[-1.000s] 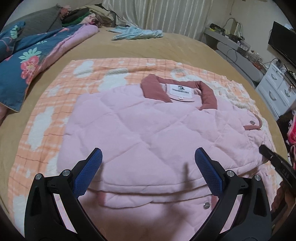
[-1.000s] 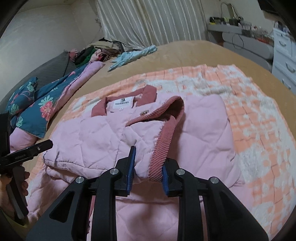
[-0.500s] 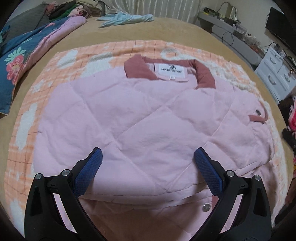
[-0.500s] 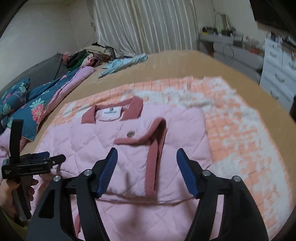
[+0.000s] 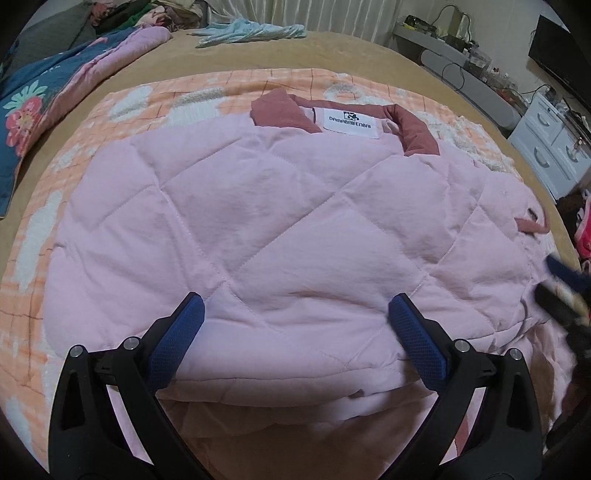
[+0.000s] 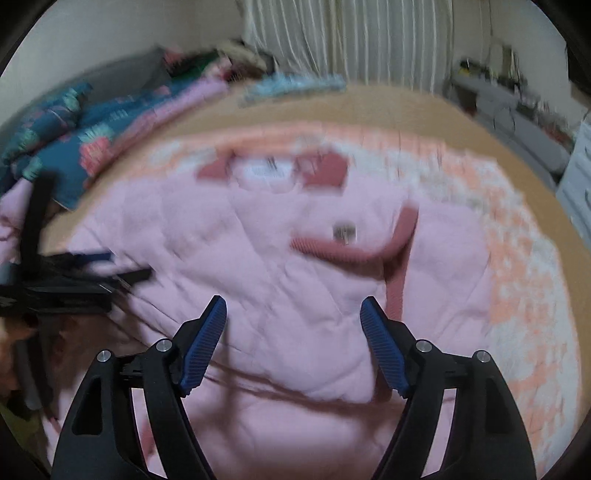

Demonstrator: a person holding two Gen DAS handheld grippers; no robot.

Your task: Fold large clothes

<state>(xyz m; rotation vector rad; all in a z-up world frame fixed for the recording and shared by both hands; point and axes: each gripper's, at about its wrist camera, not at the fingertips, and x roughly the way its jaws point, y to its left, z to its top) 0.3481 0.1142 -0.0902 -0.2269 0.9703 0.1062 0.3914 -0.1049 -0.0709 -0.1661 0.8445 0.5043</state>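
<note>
A pink quilted jacket with a dusty-red collar and a white label lies on an orange-and-white checked blanket, its sides folded inward. It also shows, blurred, in the right wrist view, where a red-trimmed flap with a snap lies on top. My left gripper is open and empty, low over the jacket's near folded edge. My right gripper is open and empty above the jacket's near part. The right gripper shows blurred at the left view's right edge.
The blanket lies on a tan bed. A floral blue-and-pink quilt is bunched at the left. A light blue garment lies at the far side. White drawers and a shelf with cables stand to the right.
My right gripper let go of the red-trimmed flap, opened, and is moving, so its view is blurred. My left gripper stayed open and moved closer and lower over the jacket.
</note>
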